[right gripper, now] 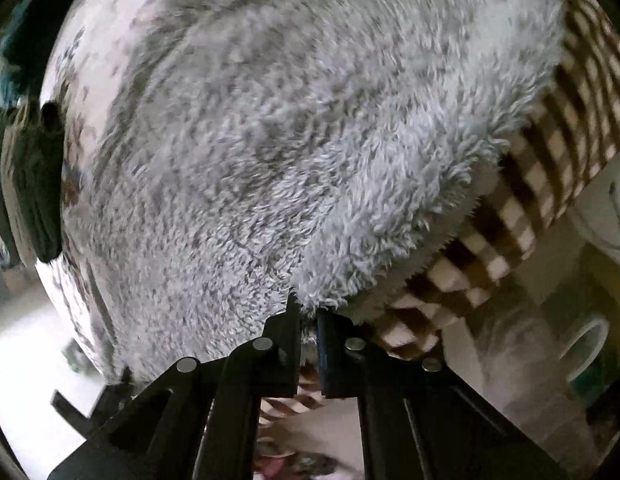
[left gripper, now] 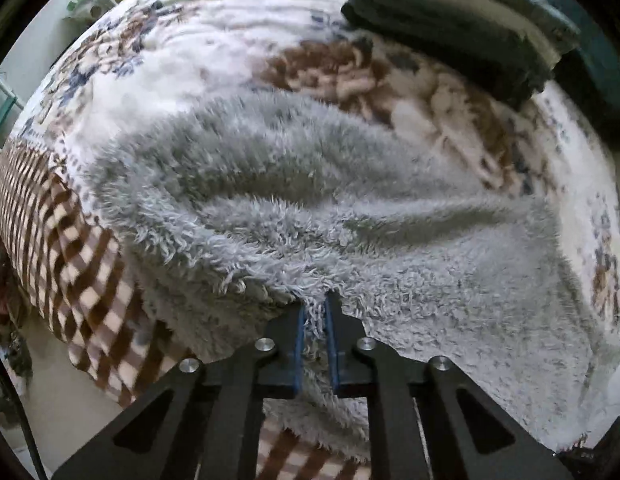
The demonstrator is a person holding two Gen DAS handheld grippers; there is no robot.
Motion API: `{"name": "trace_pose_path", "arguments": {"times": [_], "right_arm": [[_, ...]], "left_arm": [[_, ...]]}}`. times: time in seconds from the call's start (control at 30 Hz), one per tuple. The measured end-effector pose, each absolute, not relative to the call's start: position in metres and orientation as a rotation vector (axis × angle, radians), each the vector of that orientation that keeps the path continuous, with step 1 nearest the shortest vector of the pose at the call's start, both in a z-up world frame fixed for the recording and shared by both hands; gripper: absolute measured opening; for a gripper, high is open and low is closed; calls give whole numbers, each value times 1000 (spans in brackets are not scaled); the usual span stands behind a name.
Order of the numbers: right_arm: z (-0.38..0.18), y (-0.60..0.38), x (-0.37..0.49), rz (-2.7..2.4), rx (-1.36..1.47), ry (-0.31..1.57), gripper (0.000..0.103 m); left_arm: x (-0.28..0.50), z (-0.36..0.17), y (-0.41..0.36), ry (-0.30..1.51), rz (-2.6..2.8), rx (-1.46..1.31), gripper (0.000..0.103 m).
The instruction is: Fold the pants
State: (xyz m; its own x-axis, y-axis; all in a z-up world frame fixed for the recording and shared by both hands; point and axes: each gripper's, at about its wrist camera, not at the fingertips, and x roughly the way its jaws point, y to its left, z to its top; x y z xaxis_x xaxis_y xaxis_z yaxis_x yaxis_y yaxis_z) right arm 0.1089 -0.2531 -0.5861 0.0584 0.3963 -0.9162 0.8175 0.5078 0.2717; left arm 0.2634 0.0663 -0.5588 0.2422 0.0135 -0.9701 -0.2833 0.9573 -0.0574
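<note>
The fluffy grey pants [left gripper: 310,216] lie spread over a bed with a floral blanket [left gripper: 182,52]. In the left wrist view my left gripper [left gripper: 315,304] is shut on the near edge of the pants, grey pile squeezed between its blue pads. Ridges of cloth run away from the grip. In the right wrist view the same grey pants [right gripper: 278,152] fill the frame, and my right gripper [right gripper: 308,312] is shut on their near edge, close to the bed's side. Both views are blurred.
A stack of folded dark clothes [left gripper: 462,32] sits at the far right of the bed. A brown and white checked sheet [left gripper: 70,248] hangs over the bed's edge, also seen as a checked sheet [right gripper: 530,200] in the right view. Pale floor [right gripper: 26,340] lies below.
</note>
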Motion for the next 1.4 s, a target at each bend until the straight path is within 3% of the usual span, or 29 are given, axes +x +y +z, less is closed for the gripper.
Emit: {"name": "trace_pose_path", "arguments": {"times": [0.17, 0.33, 0.37, 0.43, 0.5, 0.53, 0.57, 0.6, 0.77, 1.03, 1.07, 1.1, 1.13, 1.33, 1.4], "right_arm": [[-566, -265, 119, -413, 988, 1581, 6], [-600, -267, 123, -387, 1041, 1668, 10], [-604, -269, 126, -369, 1055, 1680, 12], [-601, -274, 129, -354, 1028, 1715, 25], [-587, -282, 130, -334, 991, 1699, 51], [-577, -284, 131, -321, 955, 1696, 54], [-567, -283, 135, -301, 924, 1693, 55], [-557, -281, 139, -277, 896, 1690, 55], [-508, -250, 199, -86, 752, 1604, 55], [-556, -147, 370, 211, 646, 1601, 54], [-567, -135, 384, 193, 601, 1605, 44], [-574, -132, 395, 163, 544, 1603, 26], [-585, -132, 404, 120, 474, 1611, 22], [-614, -134, 422, 76, 411, 1677, 23], [-603, -133, 420, 93, 404, 1668, 30]], "left_arm": [[241, -542, 73, 1301, 204, -234, 7], [234, -572, 84, 1398, 256, -312, 13], [234, -573, 87, 1417, 263, -343, 18], [233, -566, 87, 1426, 284, -346, 31], [231, -549, 79, 1401, 286, -303, 53], [231, -543, 75, 1397, 291, -269, 65], [232, -535, 68, 1383, 298, -218, 85], [234, -529, 63, 1366, 301, -184, 90], [261, -511, 47, 1285, 297, -92, 91], [303, -539, 63, 1283, 379, -60, 91], [308, -544, 69, 1282, 388, -63, 91], [311, -548, 74, 1289, 405, -61, 91], [312, -551, 81, 1295, 415, -73, 91], [309, -581, 117, 1371, 445, -159, 91], [306, -584, 123, 1375, 442, -189, 91]]}}
